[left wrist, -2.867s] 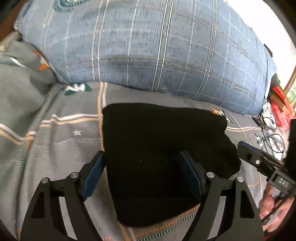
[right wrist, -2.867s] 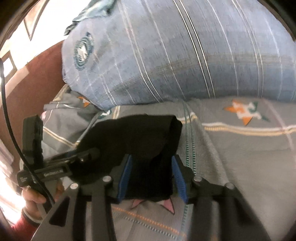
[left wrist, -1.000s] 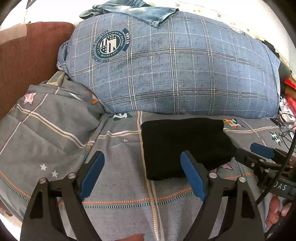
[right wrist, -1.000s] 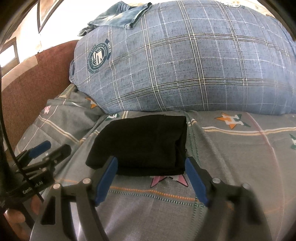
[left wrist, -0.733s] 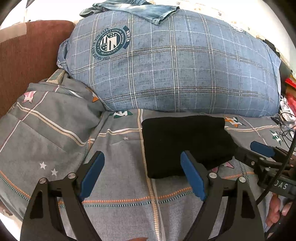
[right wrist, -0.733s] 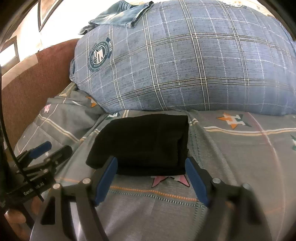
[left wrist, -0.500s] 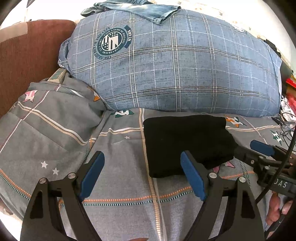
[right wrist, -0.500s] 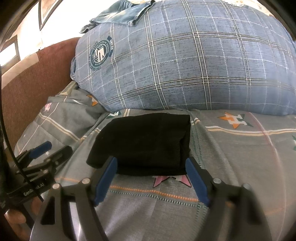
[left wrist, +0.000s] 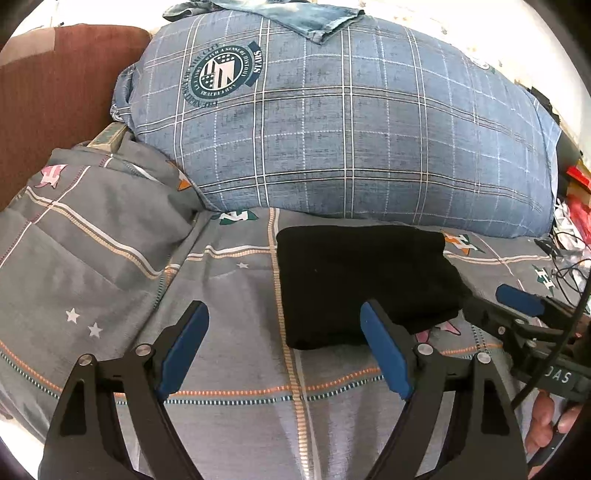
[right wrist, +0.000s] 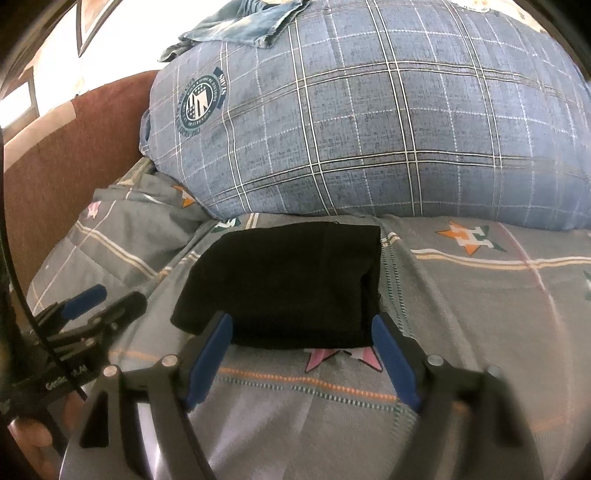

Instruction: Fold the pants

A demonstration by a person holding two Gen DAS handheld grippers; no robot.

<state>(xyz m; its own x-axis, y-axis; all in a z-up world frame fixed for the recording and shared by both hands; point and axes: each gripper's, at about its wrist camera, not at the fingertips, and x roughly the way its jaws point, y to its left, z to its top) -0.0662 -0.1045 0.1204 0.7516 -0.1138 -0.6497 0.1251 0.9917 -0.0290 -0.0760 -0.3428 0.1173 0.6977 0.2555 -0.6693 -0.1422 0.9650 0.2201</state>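
Note:
The black pants (left wrist: 365, 280) lie folded into a compact rectangle on the grey bedspread (left wrist: 229, 417), just in front of the big pillow. My left gripper (left wrist: 282, 325) is open, hovering short of the bundle's near left corner with nothing between its blue pads. In the right wrist view the same folded pants (right wrist: 288, 284) sit just beyond my right gripper (right wrist: 301, 332), which is open, its pads level with the bundle's near edge and not pressing on it. Each gripper shows at the side of the other's view, with a hand on it.
A large blue plaid pillow (left wrist: 351, 122) with a round crest stands behind the pants, denim cloth (left wrist: 295, 14) draped on top. A brown headboard (left wrist: 48, 96) rises at left. Cables and red clutter (left wrist: 570, 221) lie at the right edge.
Both grippers have let go of the pants and drawn back from the bundle, which now lies folded on the bed. Over the last second the views barely shift.

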